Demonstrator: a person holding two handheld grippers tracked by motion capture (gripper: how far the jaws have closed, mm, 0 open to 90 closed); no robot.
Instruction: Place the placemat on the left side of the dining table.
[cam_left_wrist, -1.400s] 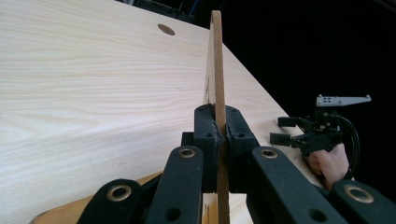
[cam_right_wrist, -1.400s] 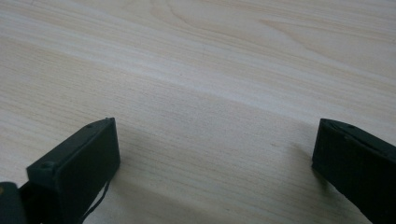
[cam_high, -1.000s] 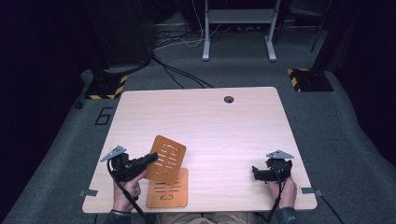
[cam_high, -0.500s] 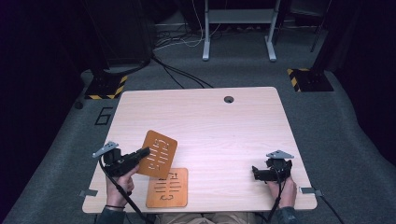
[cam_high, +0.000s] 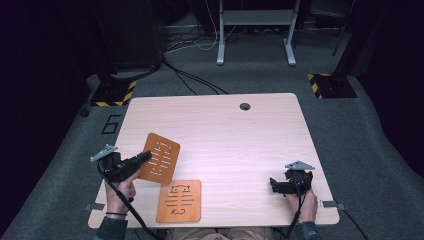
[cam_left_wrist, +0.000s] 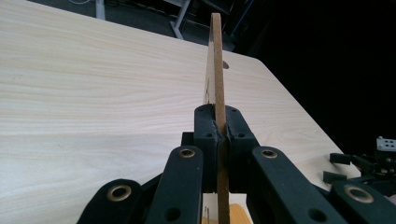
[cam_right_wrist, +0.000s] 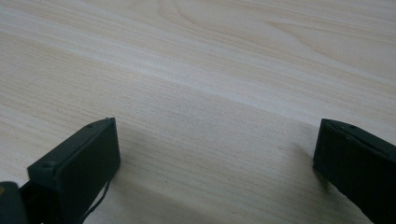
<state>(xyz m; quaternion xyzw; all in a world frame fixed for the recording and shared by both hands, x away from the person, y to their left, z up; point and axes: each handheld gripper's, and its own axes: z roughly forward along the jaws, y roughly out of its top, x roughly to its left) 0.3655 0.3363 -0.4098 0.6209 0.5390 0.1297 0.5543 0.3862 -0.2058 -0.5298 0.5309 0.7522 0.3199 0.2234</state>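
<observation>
Two orange boards, one (cam_high: 159, 158) clamped in left gripper (cam_high: 142, 158) fingers, one (cam_high: 179, 200) flat on table (cam_high: 240, 135), right gripper (cam_right_wrist: 215, 163) fingers apart.

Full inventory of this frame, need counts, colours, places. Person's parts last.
table: 1, light wood, centre, round cable hole near far edge
held board: 1, orange-brown with cut slots, lifted over table's left front, clamped at its edge
flat board: 1, orange-brown with cut slots, lying at front edge, left of centre
hazard-striped bases: 2, black and yellow, floor beyond table's far corners
metal frame legs: 1 pair, grey, floor beyond table
left hand-held gripper: 1, black, left front, shut on held board
right hand-held gripper: 1, black, right front, open, on tabletop
</observation>
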